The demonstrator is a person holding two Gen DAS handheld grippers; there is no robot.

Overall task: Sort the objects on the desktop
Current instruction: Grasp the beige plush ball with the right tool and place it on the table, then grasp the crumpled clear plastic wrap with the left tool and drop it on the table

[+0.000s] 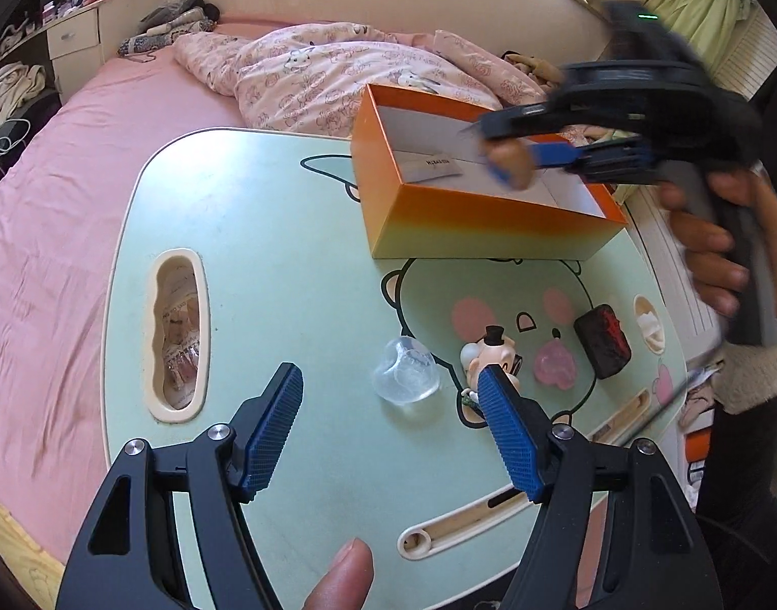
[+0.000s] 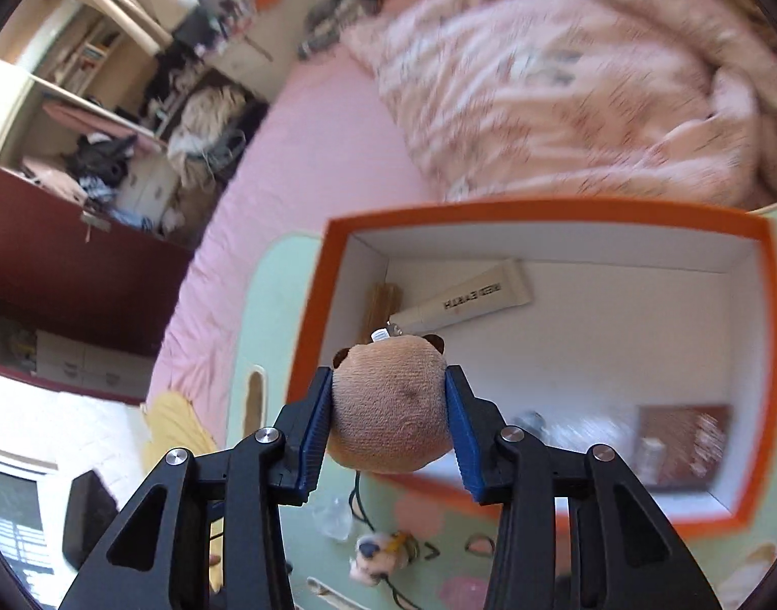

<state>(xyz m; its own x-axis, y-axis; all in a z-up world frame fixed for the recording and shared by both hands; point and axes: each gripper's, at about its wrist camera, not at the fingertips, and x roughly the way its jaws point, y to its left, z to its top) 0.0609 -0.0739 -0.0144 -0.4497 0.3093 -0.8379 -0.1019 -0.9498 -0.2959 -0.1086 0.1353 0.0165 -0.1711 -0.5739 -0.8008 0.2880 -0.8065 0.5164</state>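
A brown plush bear head (image 2: 388,406) is clamped in the right gripper (image 2: 388,406) above the orange cardboard box (image 2: 541,213). The left gripper (image 1: 388,396) is held wide apart and empty over the mint-green desk (image 1: 266,234).

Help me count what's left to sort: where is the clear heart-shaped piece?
The clear heart lies on the green table, in the left wrist view ahead of the open left gripper, just left of the small figurine.

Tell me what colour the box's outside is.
Orange box, white inside; clearest in the left wrist view.
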